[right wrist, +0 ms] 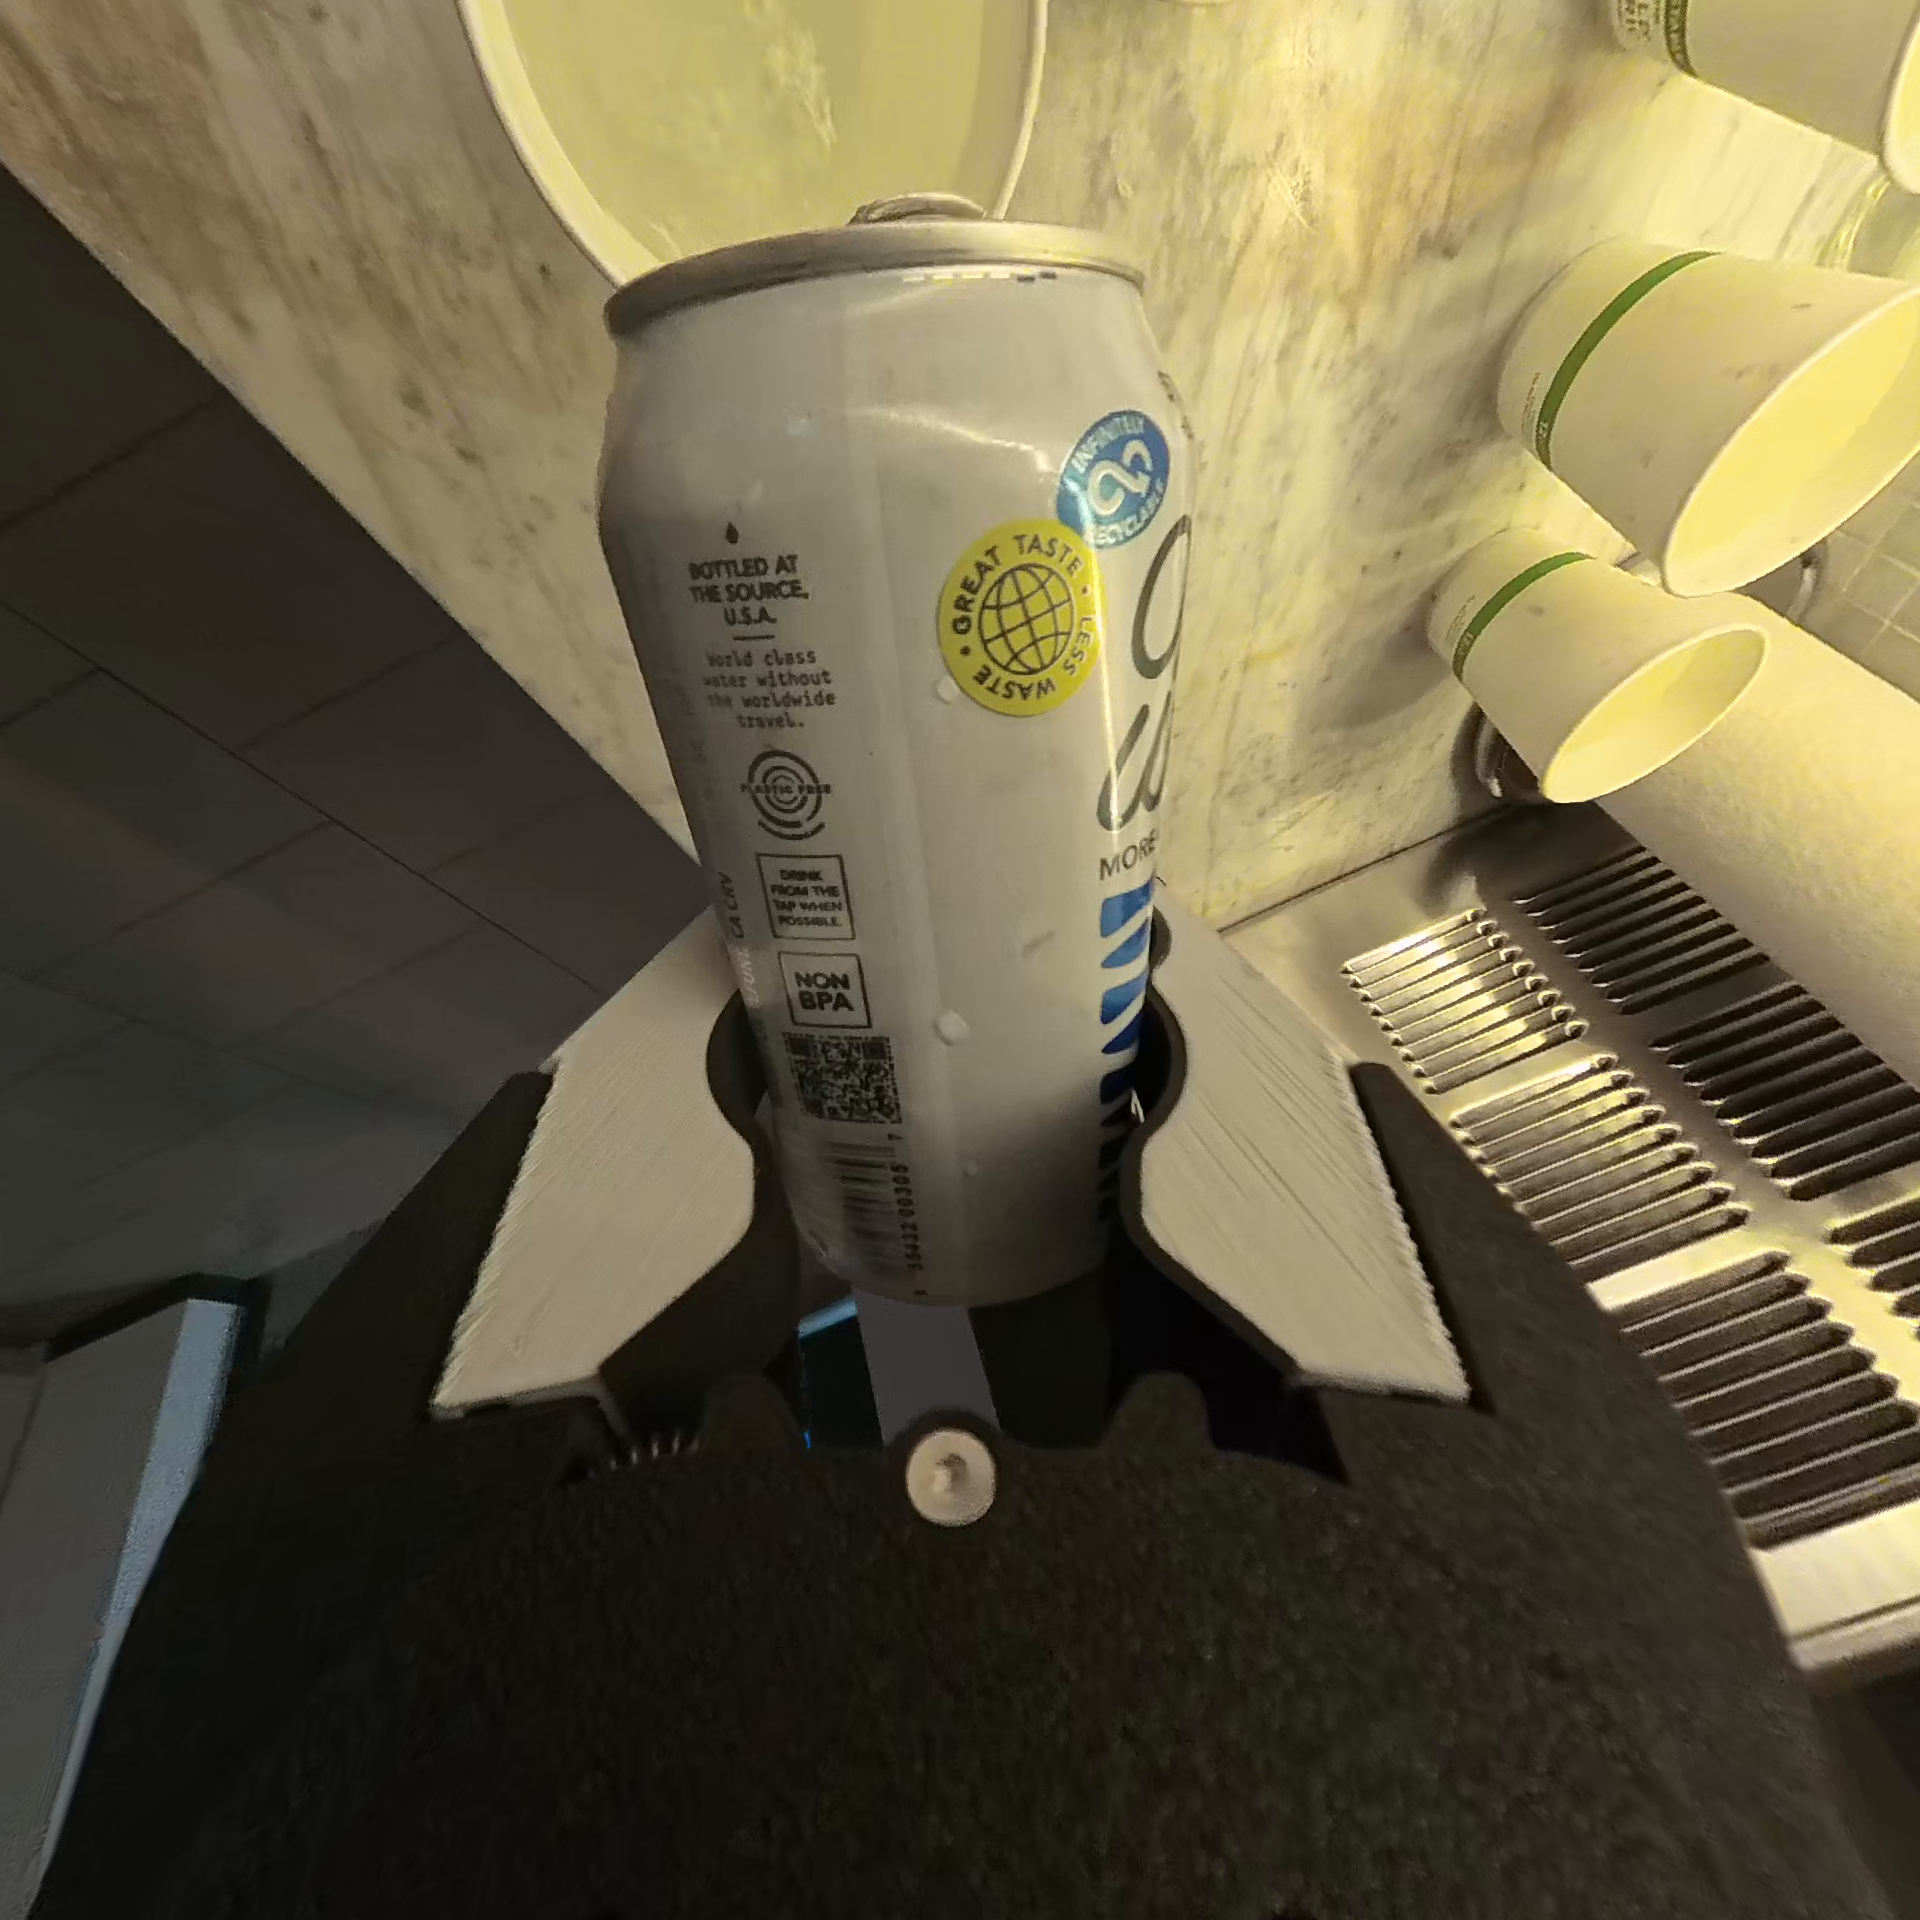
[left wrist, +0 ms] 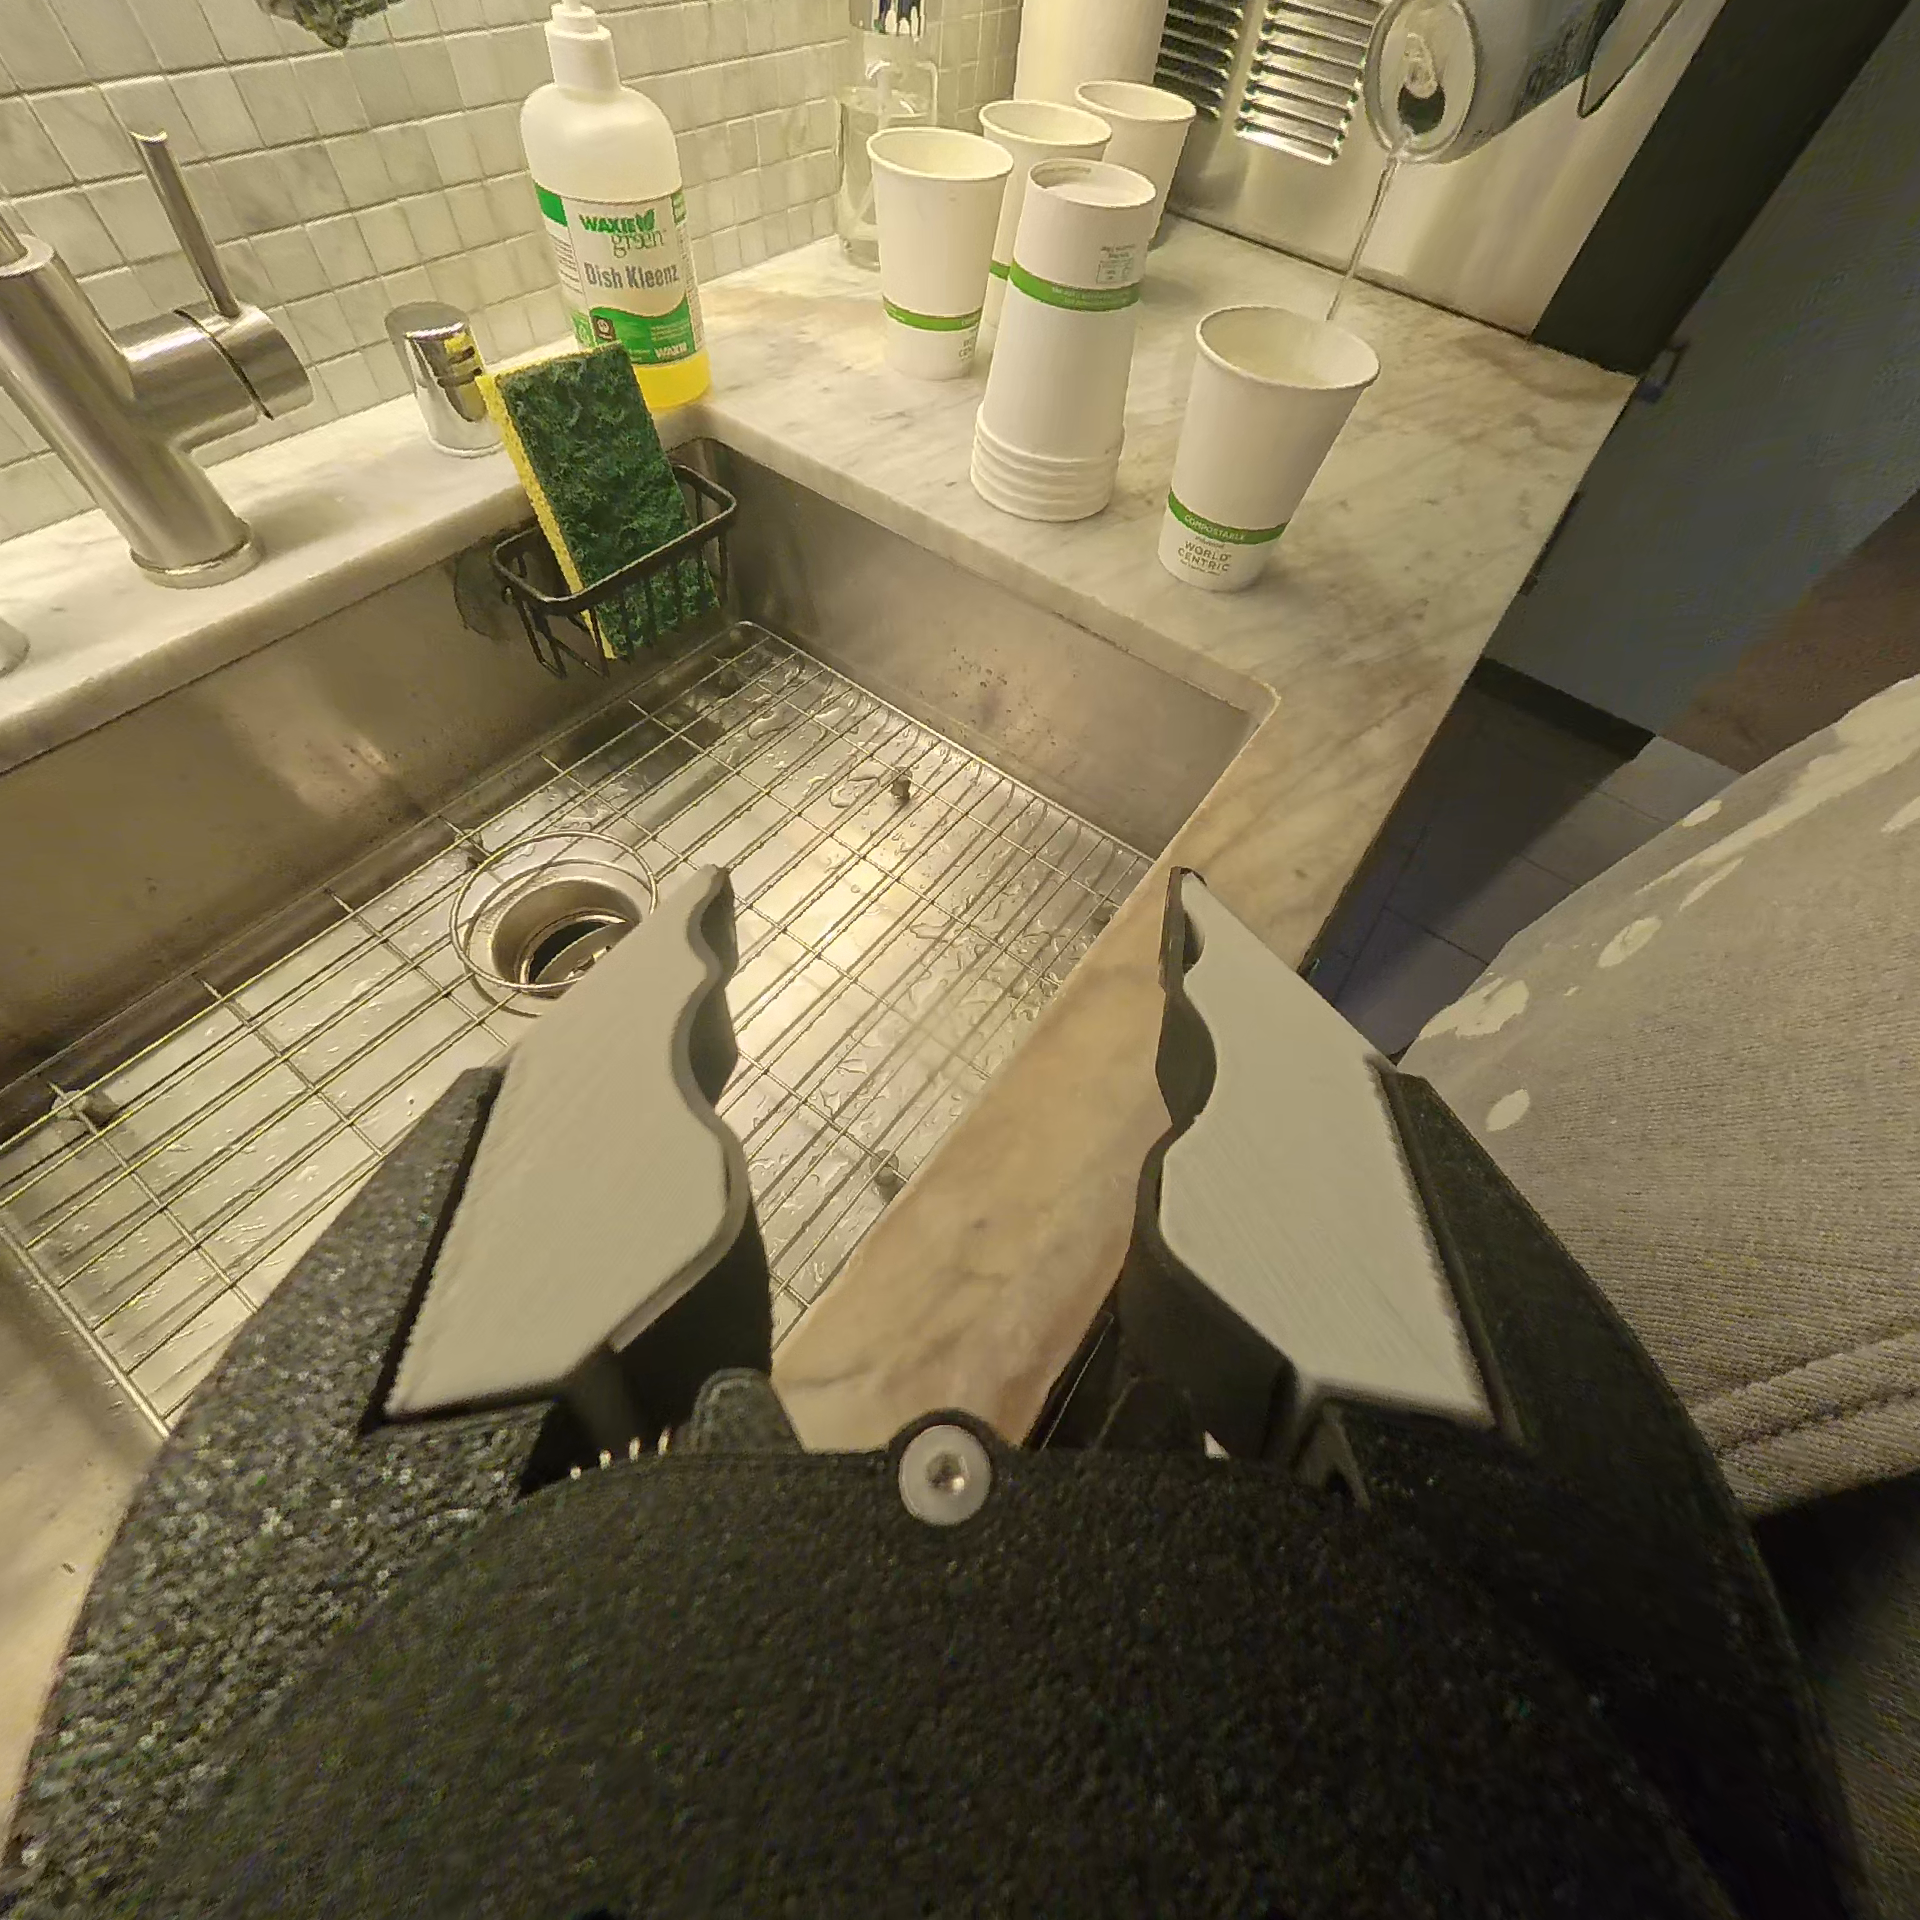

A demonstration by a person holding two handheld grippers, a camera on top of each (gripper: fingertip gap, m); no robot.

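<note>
My right gripper (right wrist: 940, 1023) is shut on a silver drink can (right wrist: 904, 727) and holds it tipped over a white paper cup (right wrist: 748, 114). In the left wrist view the can (left wrist: 1455, 83) is at the top right, and a thin stream of clear liquid (left wrist: 1361, 239) falls from it into the paper cup (left wrist: 1262, 436) on the marble counter (left wrist: 1403, 582). My left gripper (left wrist: 951, 914) is open and empty, hovering over the front right corner of the steel sink (left wrist: 1039, 675), well short of the cup.
Several more paper cups (left wrist: 940, 249) and an upturned stack (left wrist: 1060, 343) stand behind the filling cup. A dish soap bottle (left wrist: 613, 208), a green sponge (left wrist: 597, 499) in a wire caddy and a faucet (left wrist: 114, 374) line the sink. A wire grid (left wrist: 727, 935) covers the sink's bottom. A grey sleeve (left wrist: 1714, 1091) is at right. My hands' fingertips stand some 50 centimeters from each other.
</note>
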